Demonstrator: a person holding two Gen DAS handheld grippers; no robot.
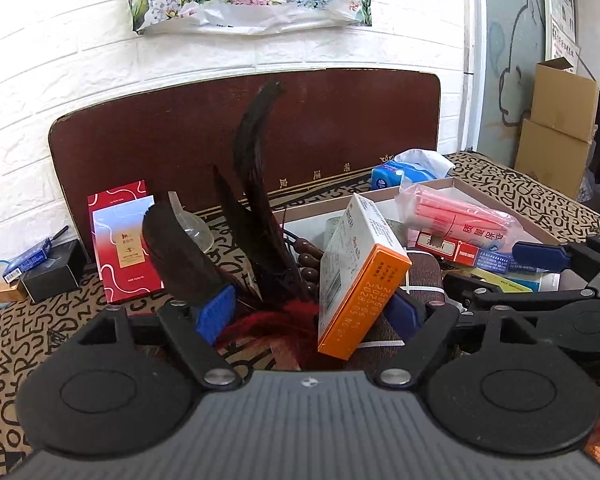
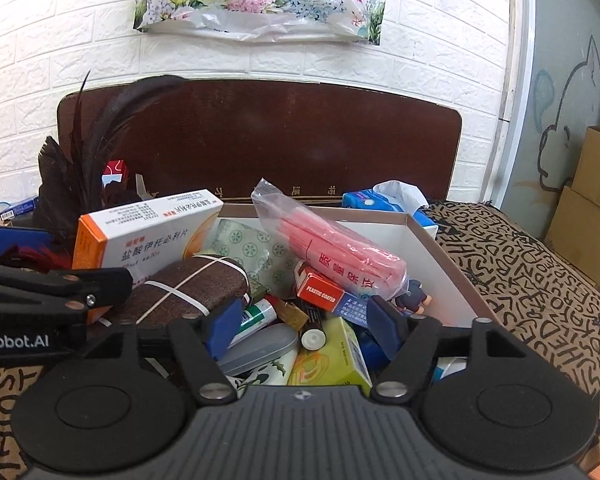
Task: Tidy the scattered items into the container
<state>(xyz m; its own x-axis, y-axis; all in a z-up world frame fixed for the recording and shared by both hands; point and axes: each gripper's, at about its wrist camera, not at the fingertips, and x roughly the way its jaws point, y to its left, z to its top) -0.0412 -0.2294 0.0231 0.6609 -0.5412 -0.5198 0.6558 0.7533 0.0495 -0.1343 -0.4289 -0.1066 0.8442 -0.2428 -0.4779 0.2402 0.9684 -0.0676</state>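
A white cardboard box (image 2: pixel 428 248) on the patterned cloth holds several items: a pink packet (image 2: pixel 332 248), a brown bundle tied with white bands (image 2: pixel 188 292), a card pack and tubes. An orange-and-white medicine box (image 1: pixel 356 276) leans on the box's left rim; it also shows in the right wrist view (image 2: pixel 140 232). My left gripper (image 1: pixel 312 312) is open, its fingers either side of the medicine box and a black-and-red feather duster (image 1: pixel 256 216). My right gripper (image 2: pixel 300 324) is open above the box's near contents, holding nothing. The right gripper also shows in the left wrist view (image 1: pixel 540 256).
A red booklet (image 1: pixel 124 240) leans on the dark wooden headboard (image 1: pixel 320 128). A black box (image 1: pixel 52 268) and blue pack (image 1: pixel 28 260) sit far left. A blue tissue pack (image 2: pixel 384 200) lies behind the box. Cardboard cartons (image 1: pixel 556 128) stand at right.
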